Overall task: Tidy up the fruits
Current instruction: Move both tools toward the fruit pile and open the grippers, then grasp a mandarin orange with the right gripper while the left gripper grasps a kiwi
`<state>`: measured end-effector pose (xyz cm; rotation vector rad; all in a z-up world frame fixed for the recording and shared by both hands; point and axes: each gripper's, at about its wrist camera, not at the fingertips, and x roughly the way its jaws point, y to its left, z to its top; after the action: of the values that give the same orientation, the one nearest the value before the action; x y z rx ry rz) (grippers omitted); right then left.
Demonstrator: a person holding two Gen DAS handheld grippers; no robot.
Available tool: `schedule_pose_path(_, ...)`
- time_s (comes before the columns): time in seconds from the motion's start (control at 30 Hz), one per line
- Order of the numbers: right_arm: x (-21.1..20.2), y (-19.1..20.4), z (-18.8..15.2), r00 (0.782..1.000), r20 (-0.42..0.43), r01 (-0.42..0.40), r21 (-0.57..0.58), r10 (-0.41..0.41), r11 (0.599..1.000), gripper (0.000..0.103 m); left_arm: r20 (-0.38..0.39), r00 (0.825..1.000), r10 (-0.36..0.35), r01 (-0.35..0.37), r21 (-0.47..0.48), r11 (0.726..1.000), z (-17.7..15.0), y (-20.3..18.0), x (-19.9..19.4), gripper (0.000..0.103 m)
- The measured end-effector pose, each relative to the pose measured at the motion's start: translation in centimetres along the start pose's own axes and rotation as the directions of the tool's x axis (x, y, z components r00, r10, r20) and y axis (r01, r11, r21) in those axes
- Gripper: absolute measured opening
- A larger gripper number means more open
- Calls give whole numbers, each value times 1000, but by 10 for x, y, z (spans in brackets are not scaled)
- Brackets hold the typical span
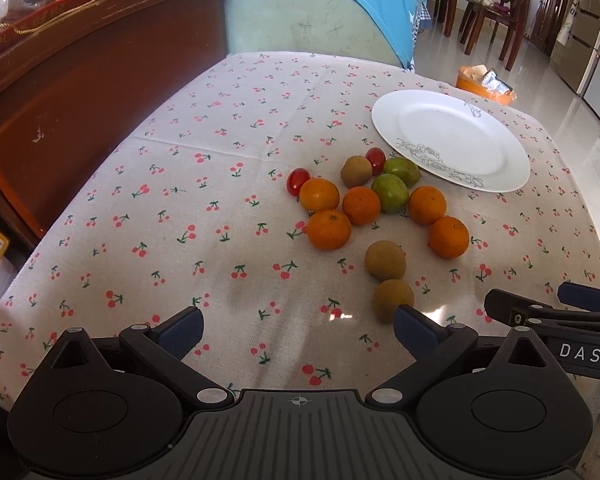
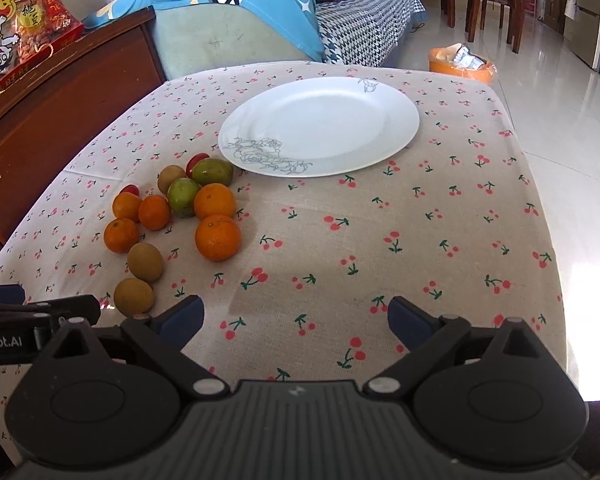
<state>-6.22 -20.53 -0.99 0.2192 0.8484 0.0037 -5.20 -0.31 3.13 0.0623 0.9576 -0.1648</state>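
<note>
A loose cluster of fruit lies on the cherry-print tablecloth (image 1: 204,208): several oranges (image 1: 329,229) (image 2: 217,237), three kiwis (image 1: 385,260) (image 2: 145,261), two green fruits (image 1: 390,193) (image 2: 183,197) and two cherry tomatoes (image 1: 297,181) (image 2: 197,162). An empty white plate (image 1: 452,138) (image 2: 320,125) sits just beyond the cluster. My left gripper (image 1: 298,330) is open and empty, near the table's front edge; the nearest kiwi (image 1: 392,299) lies by its right finger. My right gripper (image 2: 296,322) is open and empty, to the right of the fruit.
A dark wooden cabinet (image 1: 80,80) with a red snack package (image 2: 16,36) borders the table's left side. A sofa with a blue cushion (image 2: 256,4) stands behind the table. An orange bin (image 2: 460,64) and wooden chairs (image 2: 496,0) stand on the tiled floor at right.
</note>
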Motion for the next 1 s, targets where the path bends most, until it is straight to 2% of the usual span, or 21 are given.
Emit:
schedule_pose_path(0.23, -1, -2, -4, 999, 23, -35, -17, 35, 999, 82, 7, 999, -38, 38, -11, 999, -8, 1, -1, 101)
schedule_pose_path(0.57, -1, -7, 0, 997, 58, -41, -8, 41, 999, 58, 59, 995, -79, 75, 59, 995, -11, -20, 4, 90)
schedule_pose_path(0.77, 1, -7, 2, 994, 69, -82, 0, 82, 997, 49, 87, 990, -108, 102, 74, 992, -12, -28, 10, 74)
schedule_pose_path(0.8, 1, -7, 2, 993, 71, -90, 1, 89, 996, 49, 91, 989, -116, 110, 75, 991, -13, -29, 11, 67)
schedule_pose_path(0.87, 2, -6, 4, 991, 76, -109, 4, 109, 994, 46, 91, 987, -131, 124, 79, 989, -13, -31, 12, 61)
schedule_pose_path(1.0, 3, -1, 6, 985, 88, -150, -11, 150, 989, 44, 100, 985, -138, 129, 92, 987, -15, -35, 15, 58)
